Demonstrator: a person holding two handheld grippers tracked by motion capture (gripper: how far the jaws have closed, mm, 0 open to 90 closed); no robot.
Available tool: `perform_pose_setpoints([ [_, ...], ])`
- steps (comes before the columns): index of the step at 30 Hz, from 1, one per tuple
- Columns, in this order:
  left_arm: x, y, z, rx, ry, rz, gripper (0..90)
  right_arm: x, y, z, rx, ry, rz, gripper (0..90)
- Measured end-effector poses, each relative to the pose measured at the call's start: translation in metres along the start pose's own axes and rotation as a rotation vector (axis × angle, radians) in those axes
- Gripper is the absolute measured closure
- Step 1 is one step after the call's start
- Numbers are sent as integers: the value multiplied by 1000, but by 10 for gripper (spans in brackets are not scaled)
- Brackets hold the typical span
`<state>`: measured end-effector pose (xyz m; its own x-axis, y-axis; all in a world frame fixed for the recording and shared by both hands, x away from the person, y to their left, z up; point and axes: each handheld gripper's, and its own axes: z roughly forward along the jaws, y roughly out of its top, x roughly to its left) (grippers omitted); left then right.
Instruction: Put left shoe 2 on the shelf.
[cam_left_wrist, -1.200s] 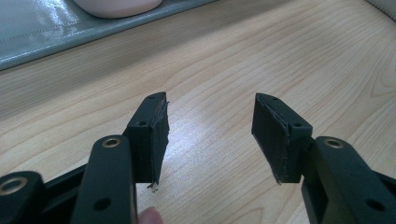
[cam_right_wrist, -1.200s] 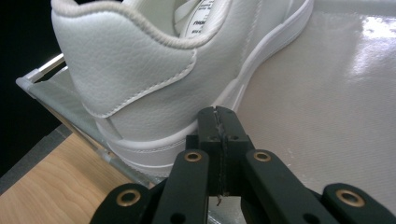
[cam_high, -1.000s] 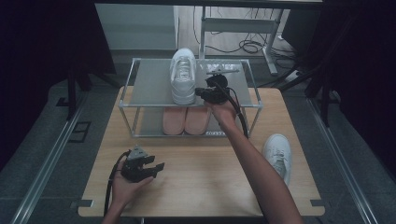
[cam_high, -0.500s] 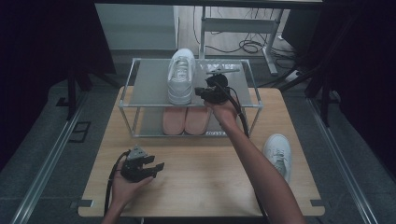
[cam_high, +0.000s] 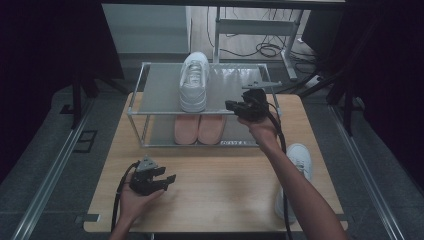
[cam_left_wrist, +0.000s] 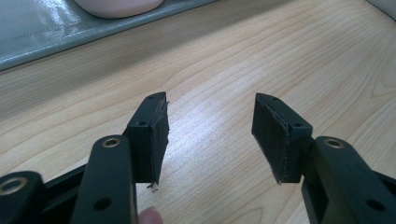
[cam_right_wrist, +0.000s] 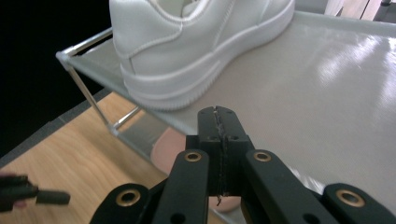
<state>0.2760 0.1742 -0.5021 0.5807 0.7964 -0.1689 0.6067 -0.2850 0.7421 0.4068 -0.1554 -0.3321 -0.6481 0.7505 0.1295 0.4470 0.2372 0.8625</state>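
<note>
White leather shoe (cam_high: 194, 82) sits on the rack's (cam_high: 145, 102) smooth grey shelf, frame centre. Right hand-held gripper (cam_high: 235, 106) pressed together, empty; left hand-held gripper (cam_high: 167, 179) spread over wood-grain desk (cam_high: 225, 170).

High view looks down; both gripper views sit close, sharing its wooden table (cam_high: 225, 175).

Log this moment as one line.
right tool: shut, empty, beside white shoe on rack | left tool: open, over table
</note>
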Motion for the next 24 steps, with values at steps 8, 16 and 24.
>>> perform_pose_setpoints([
  [8,0,0,1,2,1,0,466,-11,-28,-26,15,-1,-15,900],
  [16,0,0,-1,-2,2,-4,466,-19,-62,-48,63,-11,-25,900],
  [24,-1,0,0,2,3,-2,466,-27,-90,-62,104,-28,-14,900],
])
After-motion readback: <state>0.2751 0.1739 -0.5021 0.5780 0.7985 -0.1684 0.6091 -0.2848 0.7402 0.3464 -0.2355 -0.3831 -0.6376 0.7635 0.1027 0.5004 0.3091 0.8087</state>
